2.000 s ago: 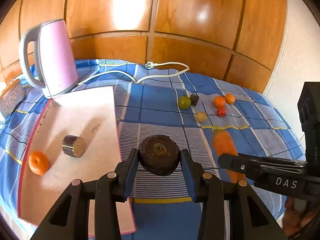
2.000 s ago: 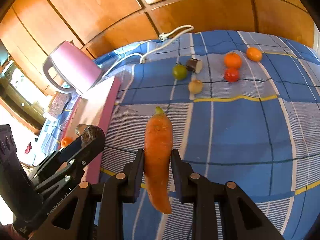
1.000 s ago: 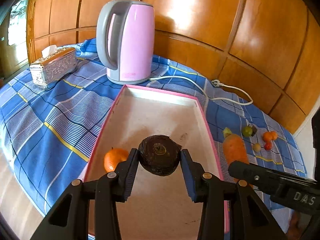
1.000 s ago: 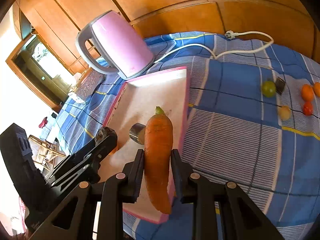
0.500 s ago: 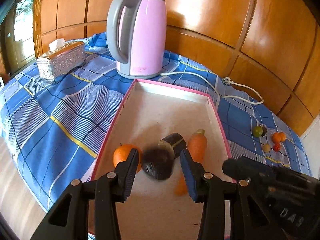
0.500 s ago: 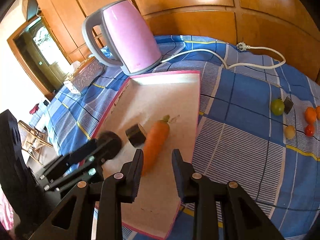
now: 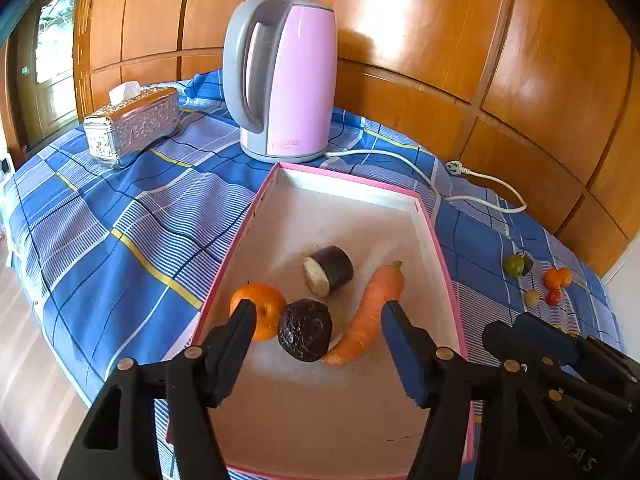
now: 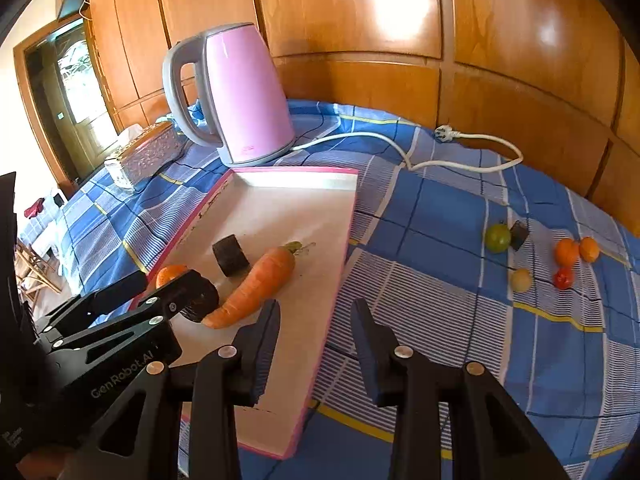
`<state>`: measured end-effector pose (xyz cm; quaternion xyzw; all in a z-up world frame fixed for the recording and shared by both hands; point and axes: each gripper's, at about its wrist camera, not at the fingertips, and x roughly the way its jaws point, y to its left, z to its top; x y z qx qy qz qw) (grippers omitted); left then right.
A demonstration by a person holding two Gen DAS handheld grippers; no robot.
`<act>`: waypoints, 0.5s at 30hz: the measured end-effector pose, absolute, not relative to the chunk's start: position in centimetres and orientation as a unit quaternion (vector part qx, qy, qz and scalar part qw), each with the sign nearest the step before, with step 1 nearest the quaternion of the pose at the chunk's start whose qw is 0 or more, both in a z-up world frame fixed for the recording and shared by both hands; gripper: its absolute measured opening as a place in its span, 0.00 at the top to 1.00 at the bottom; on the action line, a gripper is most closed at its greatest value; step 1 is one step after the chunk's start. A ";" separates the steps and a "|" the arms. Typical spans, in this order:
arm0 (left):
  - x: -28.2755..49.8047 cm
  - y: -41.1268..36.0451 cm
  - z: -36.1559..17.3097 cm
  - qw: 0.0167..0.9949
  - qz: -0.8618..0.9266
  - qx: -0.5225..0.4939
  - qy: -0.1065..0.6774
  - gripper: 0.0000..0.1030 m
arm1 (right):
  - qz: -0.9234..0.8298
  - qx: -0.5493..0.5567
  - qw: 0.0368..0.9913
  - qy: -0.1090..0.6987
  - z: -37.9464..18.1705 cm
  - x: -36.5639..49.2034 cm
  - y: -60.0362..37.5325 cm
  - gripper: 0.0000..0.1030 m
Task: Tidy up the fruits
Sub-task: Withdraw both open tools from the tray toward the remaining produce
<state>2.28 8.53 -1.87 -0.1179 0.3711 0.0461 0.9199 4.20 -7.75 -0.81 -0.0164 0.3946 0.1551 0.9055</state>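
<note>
Left wrist view: my left tool [image 7: 316,322] is opening, empty now — the dark round fruit [image 7: 305,335] I carried has dropped into the pink tray [image 7: 438,240], touching the orange [image 7: 262,312], carrot [image 7: 370,316] and cut dark piece [image 7: 330,270] nearby.

Right wrist view: my right tool [image 8: 316,322] is opening too, empty — its carrot lies in the tray. Small fruits [image 8: 498,238] wait towards the worktop's far right edge.

A blue checked cloth [image 7: 120,216] is spread over the surface – on it, ahead of the fingers, are set a pink-rimmed tray [image 7: 434,236], kettle [image 7: 288,88], tissue box [image 7: 132,126] and, rightward, small fruits [image 8: 560,256].
</note>
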 end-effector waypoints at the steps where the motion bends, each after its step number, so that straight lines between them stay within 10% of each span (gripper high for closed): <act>1: 2.2 8.4 -1.9 0.920 0.044 -0.117 0.371 0.36 | 0.152 -0.017 0.906 0.394 -0.9 4.1 -7.9 0.64; 15: 1.9 6.2 -1.4 0.925 0.008 -0.096 0.368 0.36 | 0.105 0.040 0.909 0.402 -1.8 3.7 -13.0 0.64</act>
